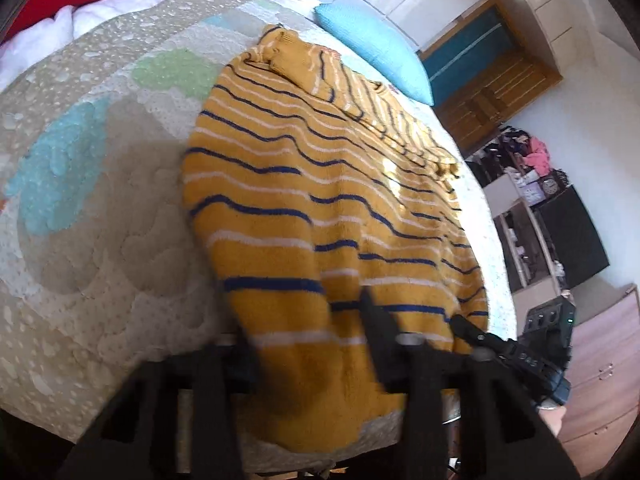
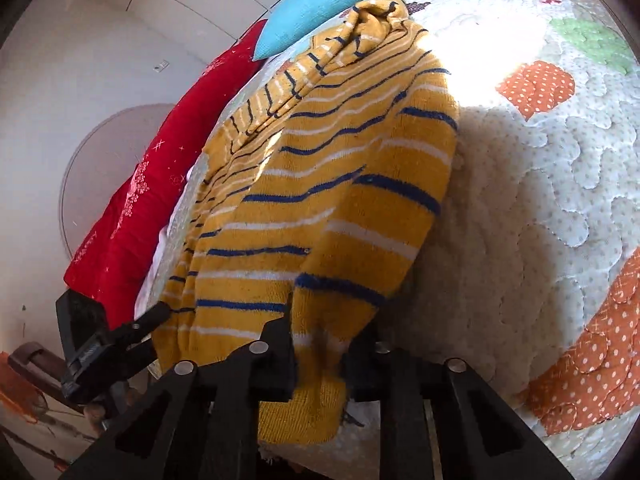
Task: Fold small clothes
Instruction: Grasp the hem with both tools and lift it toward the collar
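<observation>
Right now the bed (image 1: 80,240), under a patchwork quilt, carries a yellow striped sweater (image 1: 320,184) lying flat, its long axis running from the near edge away toward the blue pillow (image 1: 376,48), collar end far and hem near. Both tools sit at that near edge, side by side. The left tool (image 1: 308,344) is closed on one hem corner, and the right tool (image 2: 320,344) is clamped on the other, so the sweater stretches straight ahead of each.

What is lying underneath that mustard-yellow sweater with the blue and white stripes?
The striped mustard-yellow sweater lies on a quilted, dotted patchwork bedspread. Whatever part of the bedspread sits directly beneath the sweater is covered from view.
</observation>
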Motion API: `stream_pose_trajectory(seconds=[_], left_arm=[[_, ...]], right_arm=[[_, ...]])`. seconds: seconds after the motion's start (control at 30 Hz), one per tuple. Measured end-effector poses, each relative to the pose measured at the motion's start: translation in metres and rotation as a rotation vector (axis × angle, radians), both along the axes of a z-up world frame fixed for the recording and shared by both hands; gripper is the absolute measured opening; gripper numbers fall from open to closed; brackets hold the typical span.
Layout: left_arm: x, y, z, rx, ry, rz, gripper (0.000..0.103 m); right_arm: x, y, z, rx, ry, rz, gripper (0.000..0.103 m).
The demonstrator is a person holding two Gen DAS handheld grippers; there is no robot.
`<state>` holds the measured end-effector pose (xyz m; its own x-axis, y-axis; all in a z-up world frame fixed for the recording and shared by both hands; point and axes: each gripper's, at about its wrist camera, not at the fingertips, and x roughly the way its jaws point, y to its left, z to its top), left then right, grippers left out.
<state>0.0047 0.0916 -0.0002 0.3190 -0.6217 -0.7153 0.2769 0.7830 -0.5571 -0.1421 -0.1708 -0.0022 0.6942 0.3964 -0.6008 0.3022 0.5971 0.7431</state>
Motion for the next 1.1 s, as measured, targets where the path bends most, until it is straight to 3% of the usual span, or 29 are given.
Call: stream_pose_trajectory(seconds=[0.1, 0.33, 0.47, 0.53, 0.63, 0.77, 0.9, 1.0, 1.1], left_arm=[[0.005, 0.02, 0.004, -0.067, 0.031, 0.033, 0.007], [-0.035, 0.047, 0.048, -0.127, -0.049, 0.009, 0.007], [-0.068, 0.047, 0.05, -0.083, -0.057, -0.026, 0.007], [-0.081, 0.046, 0.041, -0.015, -0.054, -0.031, 0.007], [-0.079, 0.049, 0.028, 0.019, -0.025, -0.02, 0.007], [-0.054, 0.05, 0.044, -0.033, -0.041, -0.007, 0.007], [-0.013, 0.02, 0.076, -0.007, -0.157, -0.011, 0.008], [0.043, -0.012, 0.089, 0.0, -0.203, 0.007, 0.008], [0.107, -0.039, 0.083, 0.016, -0.158, 0.039, 0.008]], right_arm=[[-0.004, -0.01, 0.004, 0.029, -0.005, -0.001, 0.014], [-0.048, -0.007, 0.039, 0.021, -0.079, 0.067, 0.012], [-0.071, 0.014, 0.047, 0.001, -0.074, 0.169, 0.012], [-0.079, 0.024, 0.039, -0.035, -0.026, 0.202, 0.012], [-0.082, 0.022, 0.027, -0.033, 0.019, 0.186, 0.012], [-0.069, 0.003, 0.04, -0.036, -0.038, 0.154, 0.013], [-0.029, -0.023, 0.074, -0.124, -0.115, 0.123, 0.013], [0.02, -0.045, 0.099, -0.205, -0.152, 0.068, 0.013], [0.072, -0.069, 0.11, -0.236, -0.143, 0.02, 0.013]])
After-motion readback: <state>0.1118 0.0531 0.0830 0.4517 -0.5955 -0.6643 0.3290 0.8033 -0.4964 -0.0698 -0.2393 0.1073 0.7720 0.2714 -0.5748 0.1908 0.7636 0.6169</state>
